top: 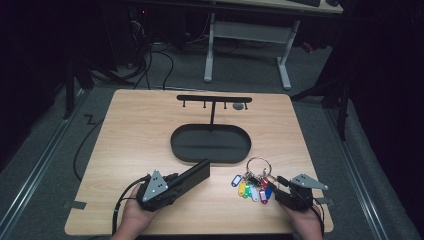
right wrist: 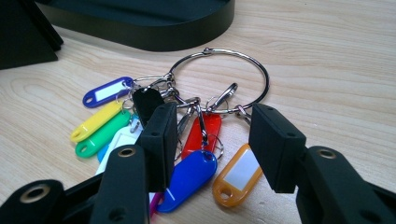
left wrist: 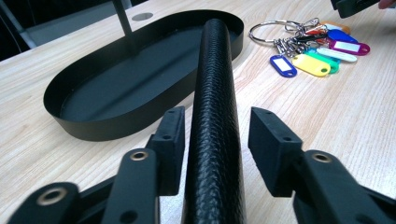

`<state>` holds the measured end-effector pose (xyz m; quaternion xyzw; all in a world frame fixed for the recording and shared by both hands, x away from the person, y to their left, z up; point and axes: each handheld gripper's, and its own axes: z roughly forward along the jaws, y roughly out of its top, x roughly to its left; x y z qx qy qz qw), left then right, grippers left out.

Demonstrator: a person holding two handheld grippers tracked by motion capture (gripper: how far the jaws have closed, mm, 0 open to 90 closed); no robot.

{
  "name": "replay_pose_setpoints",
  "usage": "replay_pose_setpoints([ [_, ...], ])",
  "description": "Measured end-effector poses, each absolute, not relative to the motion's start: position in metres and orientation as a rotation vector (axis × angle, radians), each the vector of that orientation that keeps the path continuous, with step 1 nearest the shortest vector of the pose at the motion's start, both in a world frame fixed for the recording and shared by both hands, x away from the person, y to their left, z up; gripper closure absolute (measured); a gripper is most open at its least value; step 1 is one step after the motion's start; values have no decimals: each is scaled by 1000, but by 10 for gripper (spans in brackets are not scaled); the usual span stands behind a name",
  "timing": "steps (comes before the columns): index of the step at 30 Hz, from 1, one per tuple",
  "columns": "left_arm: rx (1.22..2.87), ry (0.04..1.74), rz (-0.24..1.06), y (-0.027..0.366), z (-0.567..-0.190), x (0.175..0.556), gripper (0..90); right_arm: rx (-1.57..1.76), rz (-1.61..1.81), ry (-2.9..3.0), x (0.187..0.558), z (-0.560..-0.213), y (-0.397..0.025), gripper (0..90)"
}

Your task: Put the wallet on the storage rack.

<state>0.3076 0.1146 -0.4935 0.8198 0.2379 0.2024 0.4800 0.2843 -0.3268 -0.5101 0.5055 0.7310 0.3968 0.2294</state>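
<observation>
Key ring (right wrist: 219,79) w/ coloured tags flat on desk (top: 140,130), beside oval tray (top: 210,145); right claw (right wrist: 210,135) spread over tags, poised to grab. Left claw (left wrist: 215,140) open around black textured bar (left wrist: 215,84).

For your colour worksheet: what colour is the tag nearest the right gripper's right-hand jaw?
Orange tag, clearest in the right gripper view.

Key ring (top: 258,166) right of tray (top: 210,156)
</observation>
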Motion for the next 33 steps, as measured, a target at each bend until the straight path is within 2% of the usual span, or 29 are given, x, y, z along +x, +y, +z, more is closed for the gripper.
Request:
replay_pose_setpoints([
  [5,1995,588,483,112,-491,308,558,1376,1063,2018,285,-509,-327,514],
  [13,2035,587,511,103,-487,310,615,1319,1014,2064,282,-495,-323,488],
  [16,2087,588,535,100,-481,312,636,1290,982,2067,278,-489,-327,478],
  [20,2135,631,490,96,-476,317,661,1325,1045,1989,272,-492,-336,465],
  [23,2187,614,500,93,-473,317,661,1335,1060,2016,271,-502,-338,468],
  [33,2317,568,502,82,-462,317,661,1348,1101,2020,274,-503,-343,470],
])
